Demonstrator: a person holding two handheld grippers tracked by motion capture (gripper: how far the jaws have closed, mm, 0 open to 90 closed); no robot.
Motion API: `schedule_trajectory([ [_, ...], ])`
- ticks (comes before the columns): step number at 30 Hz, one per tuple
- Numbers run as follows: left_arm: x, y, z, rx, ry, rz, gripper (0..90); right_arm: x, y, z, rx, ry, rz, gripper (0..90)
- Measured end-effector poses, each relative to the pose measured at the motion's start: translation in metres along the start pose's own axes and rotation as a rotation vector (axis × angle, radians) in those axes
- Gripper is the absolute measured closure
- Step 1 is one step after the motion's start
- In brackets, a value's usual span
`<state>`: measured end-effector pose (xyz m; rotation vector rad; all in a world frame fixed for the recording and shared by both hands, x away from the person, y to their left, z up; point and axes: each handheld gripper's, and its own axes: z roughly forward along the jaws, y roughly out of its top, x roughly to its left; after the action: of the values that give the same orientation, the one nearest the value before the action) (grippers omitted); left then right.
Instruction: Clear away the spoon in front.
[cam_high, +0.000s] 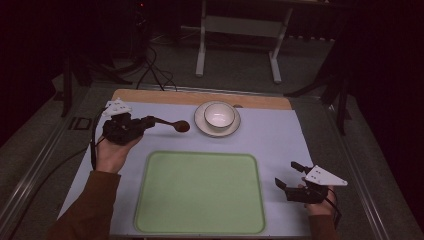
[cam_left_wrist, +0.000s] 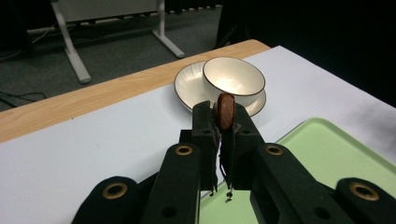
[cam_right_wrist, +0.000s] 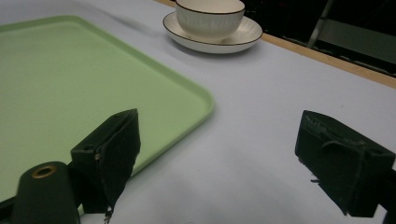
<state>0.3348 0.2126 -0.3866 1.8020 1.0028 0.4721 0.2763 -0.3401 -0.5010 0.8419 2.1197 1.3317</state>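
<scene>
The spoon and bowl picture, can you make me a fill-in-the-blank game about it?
1. The left gripper holds a brown wooden ____ above the table.
2. The white bowl sits on a white ____.
3. The big tray is coloured ____.
4. The right gripper's jaws are ____, with nothing between them.

Missing words: spoon; saucer; green; open
</scene>
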Motion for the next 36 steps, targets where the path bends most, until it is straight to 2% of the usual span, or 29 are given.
schedule_trajectory([
  [36, 0.005, -0.031, -0.02, 0.038, 0.013, -0.048, 84.0, 0.0, 0.0, -0.001, 0.0, 0.0, 0.001, 14.0],
])
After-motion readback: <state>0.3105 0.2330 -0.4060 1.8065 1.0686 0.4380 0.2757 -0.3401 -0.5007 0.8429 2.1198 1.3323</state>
